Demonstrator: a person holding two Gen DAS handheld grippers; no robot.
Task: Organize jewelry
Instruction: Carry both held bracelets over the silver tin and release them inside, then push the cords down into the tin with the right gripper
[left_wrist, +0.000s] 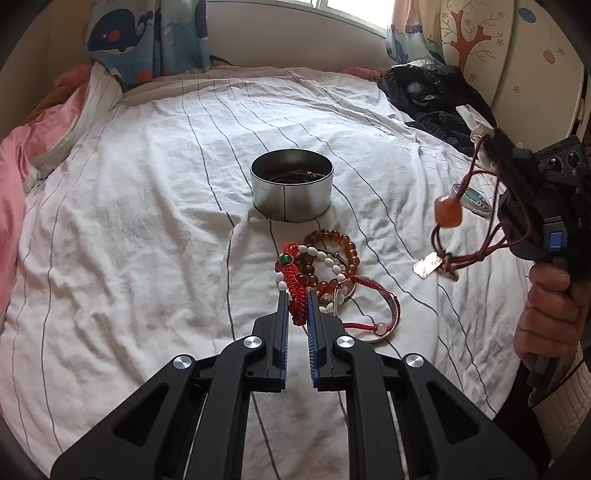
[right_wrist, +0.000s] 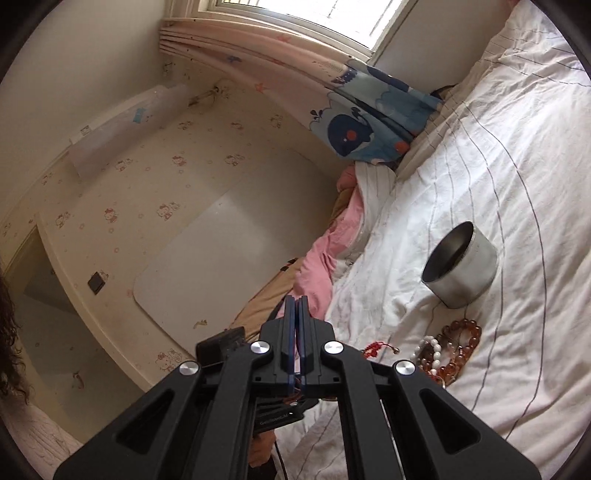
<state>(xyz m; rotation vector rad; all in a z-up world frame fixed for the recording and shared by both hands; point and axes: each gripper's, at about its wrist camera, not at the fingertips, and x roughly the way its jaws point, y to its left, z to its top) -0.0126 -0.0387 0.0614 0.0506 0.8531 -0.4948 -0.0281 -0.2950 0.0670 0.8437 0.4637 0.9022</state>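
Left gripper (left_wrist: 296, 308) angled downward, jaws nearly closed, right gripper (right_wrist: 296, 306) level, jaws pressed together

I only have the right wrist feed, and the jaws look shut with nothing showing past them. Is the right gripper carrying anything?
Observer: Yes. In the left wrist view, the right gripper has a dark red cord necklace dangling from it above the sheet, with an orange bead and a silver tag.
Operator: And the left gripper? I can't make out its fingers.
Observer: The left gripper is down at the pile in front of the tin, closed on the red braided bracelet.
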